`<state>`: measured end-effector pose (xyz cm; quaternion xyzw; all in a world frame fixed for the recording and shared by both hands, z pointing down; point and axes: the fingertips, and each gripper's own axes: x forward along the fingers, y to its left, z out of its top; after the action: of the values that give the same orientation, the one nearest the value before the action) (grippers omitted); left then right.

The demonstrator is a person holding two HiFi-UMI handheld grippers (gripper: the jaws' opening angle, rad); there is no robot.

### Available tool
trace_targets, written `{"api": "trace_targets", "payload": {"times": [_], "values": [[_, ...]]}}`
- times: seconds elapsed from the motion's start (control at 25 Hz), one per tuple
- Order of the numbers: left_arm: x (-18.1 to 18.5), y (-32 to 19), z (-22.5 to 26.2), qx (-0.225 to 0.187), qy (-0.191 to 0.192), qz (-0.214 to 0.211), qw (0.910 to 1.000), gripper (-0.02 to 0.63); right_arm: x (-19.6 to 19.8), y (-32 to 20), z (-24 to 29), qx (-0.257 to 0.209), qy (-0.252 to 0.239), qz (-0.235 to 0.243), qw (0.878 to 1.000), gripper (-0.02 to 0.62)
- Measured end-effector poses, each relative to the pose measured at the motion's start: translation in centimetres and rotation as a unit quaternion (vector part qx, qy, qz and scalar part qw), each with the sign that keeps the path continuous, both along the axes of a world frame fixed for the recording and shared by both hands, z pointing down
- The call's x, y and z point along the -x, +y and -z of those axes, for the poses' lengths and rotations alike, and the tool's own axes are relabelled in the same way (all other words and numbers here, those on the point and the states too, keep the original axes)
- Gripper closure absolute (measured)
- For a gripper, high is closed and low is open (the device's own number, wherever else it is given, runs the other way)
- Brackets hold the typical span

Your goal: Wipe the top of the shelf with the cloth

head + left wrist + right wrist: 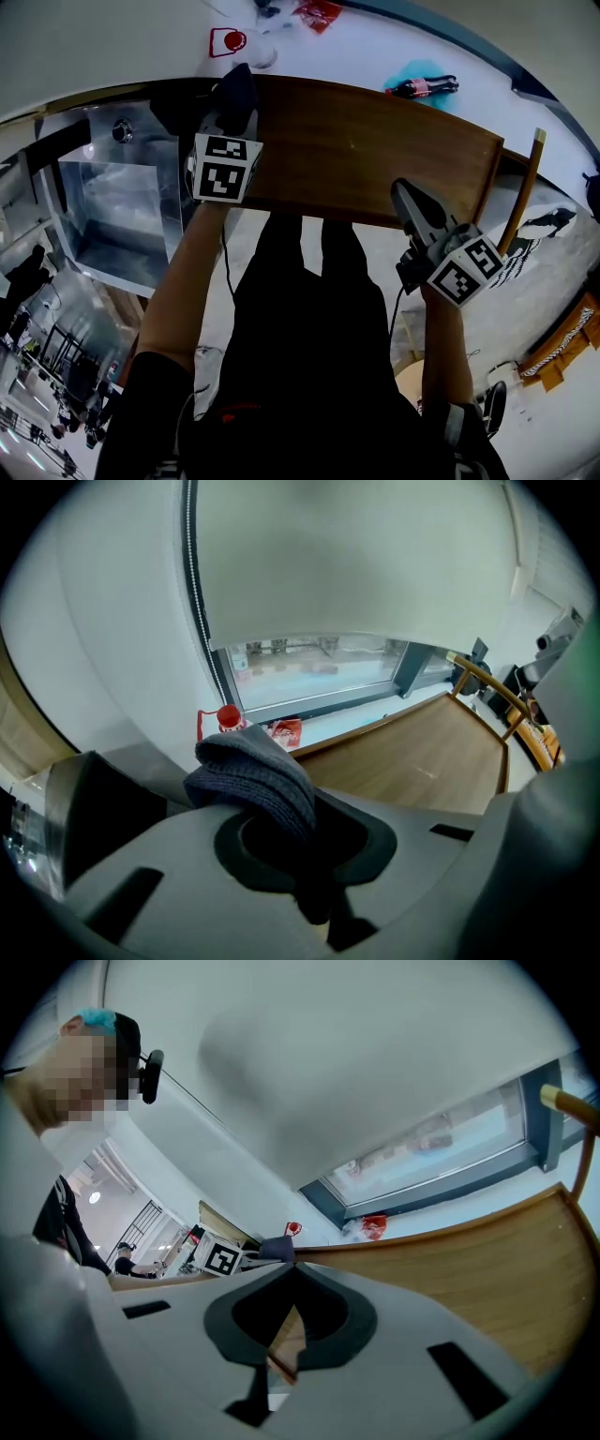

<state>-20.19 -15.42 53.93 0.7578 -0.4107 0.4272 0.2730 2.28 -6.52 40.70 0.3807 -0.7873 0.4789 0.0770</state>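
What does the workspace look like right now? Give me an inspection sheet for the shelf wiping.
Surface: wooden shelf top, bare, no spills seen.
Job's things: dark knitted cloth at the shelf's left end.
Clutter: dark bottle and red-capped bottle beyond the shelf.
Grippers: left gripper shut on the cloth; right gripper shut, empty, over the near edge.
Cables: thin cable hanging below the left gripper.
Surroundings: metal bin left of the shelf; window behind.

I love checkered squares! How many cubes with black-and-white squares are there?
2. One black-and-white marker cube rides on the left tool, above the left end of the brown wooden shelf top; the other rides on the right tool, at its near right edge.
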Motion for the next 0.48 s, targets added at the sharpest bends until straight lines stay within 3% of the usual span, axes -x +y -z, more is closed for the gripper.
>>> {"api": "trace_targets", "payload": {"times": [0.24, 0.48], "values": [[-0.1, 0.2, -2.5, 0.01, -0.027, -0.009, 0.9995, 0.557, -1.0, 0.8, -0.5, 0.007, -0.002, -0.009, 1.0, 0.591], [-1.6, 0.4, -3.3, 0.022, -0.023, -0.018, 0.9993, 0.557, -1.7, 1.5, -0.6, 0.011, -0.007, -0.013, 1.0, 0.591]]}}
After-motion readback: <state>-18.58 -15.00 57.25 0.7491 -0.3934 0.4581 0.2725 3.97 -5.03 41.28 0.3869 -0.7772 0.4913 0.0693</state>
